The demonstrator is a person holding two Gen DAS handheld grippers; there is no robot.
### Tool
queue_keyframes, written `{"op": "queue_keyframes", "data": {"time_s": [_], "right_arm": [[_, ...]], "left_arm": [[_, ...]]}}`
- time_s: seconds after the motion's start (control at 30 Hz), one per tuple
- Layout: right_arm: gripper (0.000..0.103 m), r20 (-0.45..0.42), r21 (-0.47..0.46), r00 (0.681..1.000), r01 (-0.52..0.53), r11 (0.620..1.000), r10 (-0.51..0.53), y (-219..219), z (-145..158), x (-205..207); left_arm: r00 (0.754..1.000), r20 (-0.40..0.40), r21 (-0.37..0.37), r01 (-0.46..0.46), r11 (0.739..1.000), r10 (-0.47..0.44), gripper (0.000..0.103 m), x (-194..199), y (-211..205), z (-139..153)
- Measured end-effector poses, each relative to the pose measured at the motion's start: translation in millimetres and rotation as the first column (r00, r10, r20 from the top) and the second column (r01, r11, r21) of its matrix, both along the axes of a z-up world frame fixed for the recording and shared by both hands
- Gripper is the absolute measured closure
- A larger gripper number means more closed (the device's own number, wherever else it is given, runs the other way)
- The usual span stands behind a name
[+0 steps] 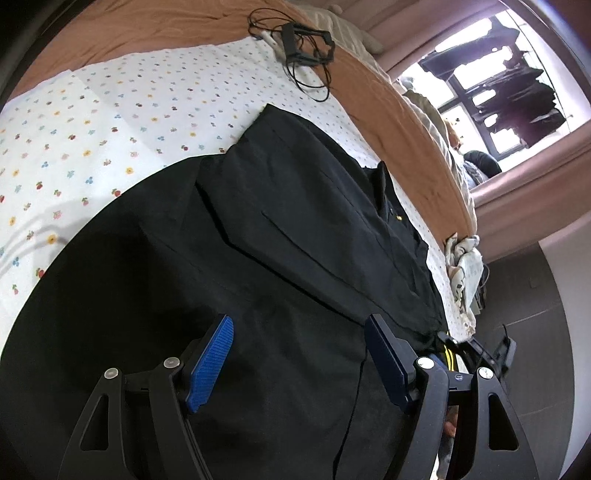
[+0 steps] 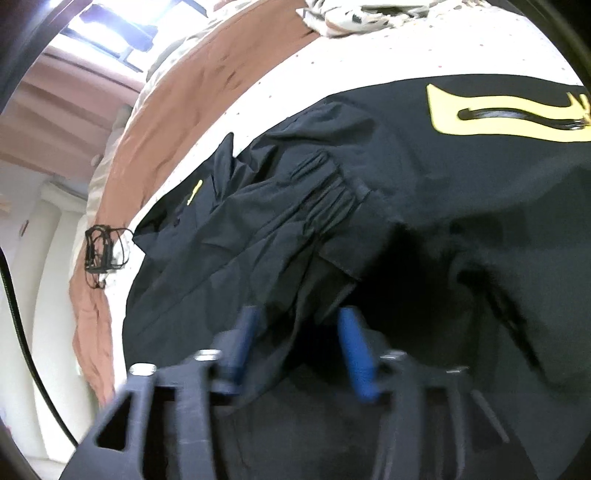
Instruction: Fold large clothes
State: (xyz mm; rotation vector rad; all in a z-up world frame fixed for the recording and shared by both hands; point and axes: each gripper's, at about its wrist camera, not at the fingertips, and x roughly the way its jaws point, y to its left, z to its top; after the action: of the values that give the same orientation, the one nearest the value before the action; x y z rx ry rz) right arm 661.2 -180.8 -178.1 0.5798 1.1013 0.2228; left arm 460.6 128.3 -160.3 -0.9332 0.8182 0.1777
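In the left wrist view, the floral sheet fills the upper left of the frame, with the brown blanket beyond it; a black tangle of cables lies at the top centre, where sheet meets blanket. The black jacket spreads from the centre down to the lower edge, one panel already laid over the body; the left gripper hovers over it at the bottom, jaws wide, nothing between the blue pads. At the right edge a crumpled patterned cloth hangs at the bed's side.

In the right wrist view, the same cables sit at the left; the jacket's gathered cuff lies at the centre, folded across the body, and a yellow print shows at the upper right. The right gripper at the bottom stands partly open, and the blur hides whether a fold of fabric touches its pads; I judge it is not gripping.

As a judgement: the sleeve looks loosely bunched, so it may slide off the body when the next fold lifts the jacket; a slack pinch of only the top layer would drag the fold apart; the cables are near enough to snag a swung hem.
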Motion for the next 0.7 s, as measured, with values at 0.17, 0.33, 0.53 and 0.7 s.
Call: {"op": "queue_keyframes", "data": {"time_s": [0.17,0.33,0.53,0.7], "right_arm": [[0.046,0.006,-0.010,1.000,0.010,1.000,-0.010,-28,16,-22],[0.046,0.079,-0.118,0.997,0.037,0.992,-0.028,-71,50,-54],[0.043,0.170,-0.245,0.977,0.167,0.955,-0.127,-151,89,-115],[0.031,0.197,-0.246,0.950,0.288,0.926,-0.243,-211,95,-155]], "left_arm": [[1.000,-0.001,0.024,-0.003,1.000,0.003,0.029,2,1,1],[1.000,0.022,0.036,0.016,0.999,-0.016,0.029,3,-2,4],[0.996,0.058,0.078,0.063,0.995,-0.067,0.029,7,-15,13],[0.991,0.084,0.118,0.091,0.989,-0.101,0.017,12,-26,20]]}}
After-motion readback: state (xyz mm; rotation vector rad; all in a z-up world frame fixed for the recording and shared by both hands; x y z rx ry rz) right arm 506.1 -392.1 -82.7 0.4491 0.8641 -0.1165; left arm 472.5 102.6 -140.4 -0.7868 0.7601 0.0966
